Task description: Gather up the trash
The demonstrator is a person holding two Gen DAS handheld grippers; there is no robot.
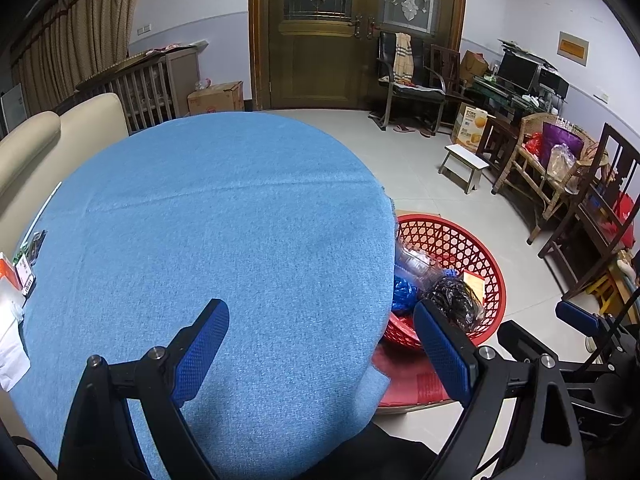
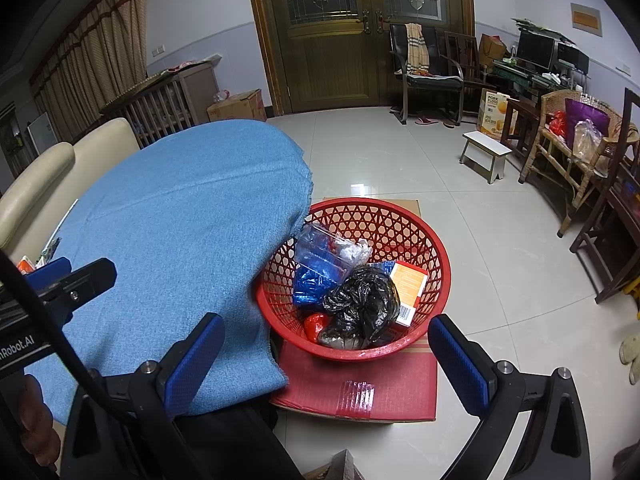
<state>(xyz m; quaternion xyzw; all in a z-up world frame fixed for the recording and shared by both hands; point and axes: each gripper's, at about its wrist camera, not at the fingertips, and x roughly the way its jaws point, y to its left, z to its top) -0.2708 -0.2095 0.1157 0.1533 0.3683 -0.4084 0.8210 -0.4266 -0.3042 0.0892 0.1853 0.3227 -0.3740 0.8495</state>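
1. Beside the blue-clothed counter (image 2: 180, 220), on the floor at its right edge, a red basket (image 2: 424, 240) sits on a flat red cardboard box (image 2: 360, 384).
2. Basket contents: black plastic bag (image 2: 362, 300) in the middle, orange carton (image 2: 408, 286) to its right, blue foil wrapper (image 2: 310, 284) to its left, clear plastic packaging (image 2: 320, 246) behind the wrapper, small red item (image 2: 314, 326) at the near wall.
3. Left gripper (image 1: 320, 344): jaws wide, nothing between them, hovering over the counter's near right edge.
4. Right gripper (image 2: 326, 360): jaws wide, empty, above the basket's near rim.
5. Counter's far left edge: a few small packets and papers (image 1: 16, 280); centre bare cloth.
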